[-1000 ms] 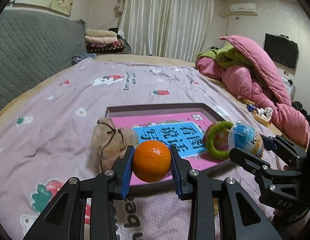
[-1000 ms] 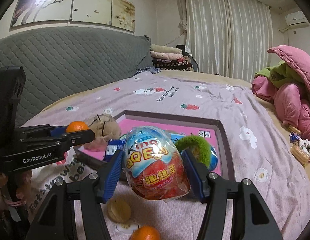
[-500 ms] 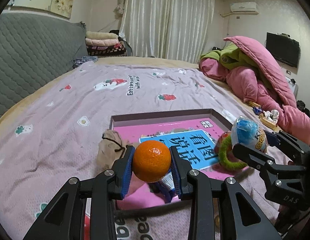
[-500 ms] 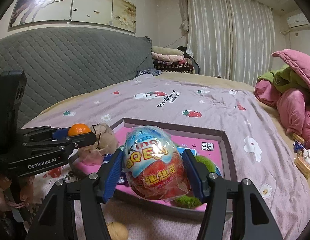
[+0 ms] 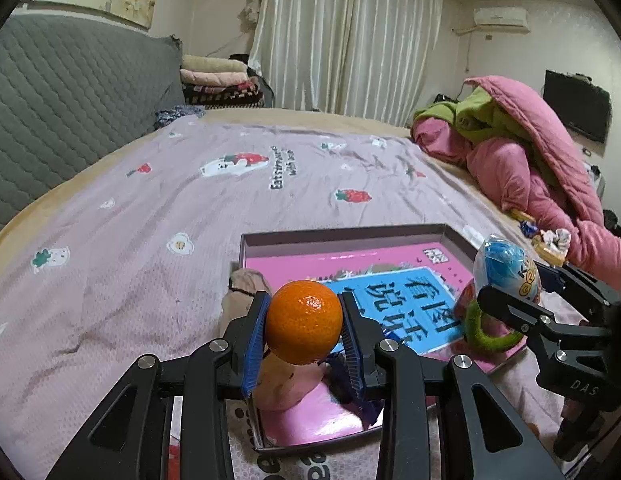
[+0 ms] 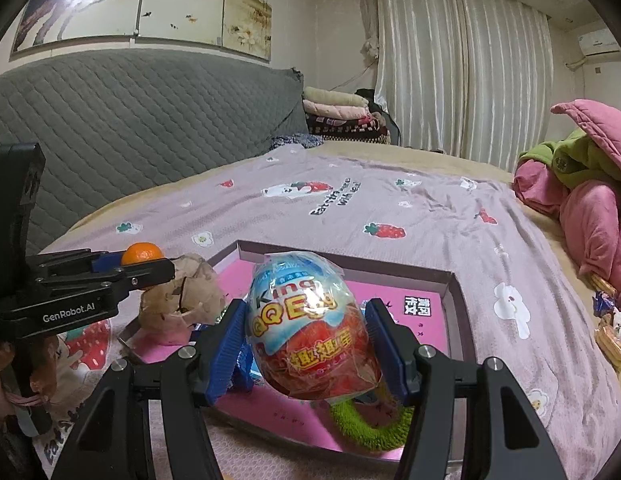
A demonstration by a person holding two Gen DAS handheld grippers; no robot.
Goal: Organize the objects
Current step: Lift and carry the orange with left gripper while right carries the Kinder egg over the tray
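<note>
Left gripper [image 5: 303, 334]: jaws closed on the orange [image 5: 303, 322], blue ribbed pads on both sides, fruit seated mid-pad. Right gripper [image 6: 307, 342]: jaws closed on the wrapped toy egg [image 6: 312, 326], pads biting the crinkly film at its widest part. Both were held over the near end of the shallow box [image 5: 350, 236], above its floor, not resting in it.

Below the orange: a beige cloth pouch [image 5: 246, 300] at the box's left corner and a dark blue wrapper [image 5: 350, 394] on the pink floor. Below the egg: a green fuzzy ring [image 6: 370, 428] near the front wall. A blue-and-pink printed sheet [image 5: 410, 296] lined the bottom. The box sat on the bed [image 5: 150, 220], on a soft strawberry-print cover.

Risks, my read:
- Orange is round, smooth-skinned. Released from height, it would likely roll or bounce off the pouch and over the low wall.
- Egg wrap is slick film over a hard ovoid; grip was on loose plastic, so it could slip or rotate.
- Egg set down on the ring would tip.
- Both grippers sat close together; lowering together risked a clash.
- Mattress gives, so pressing a wall could tilt the box.
</note>
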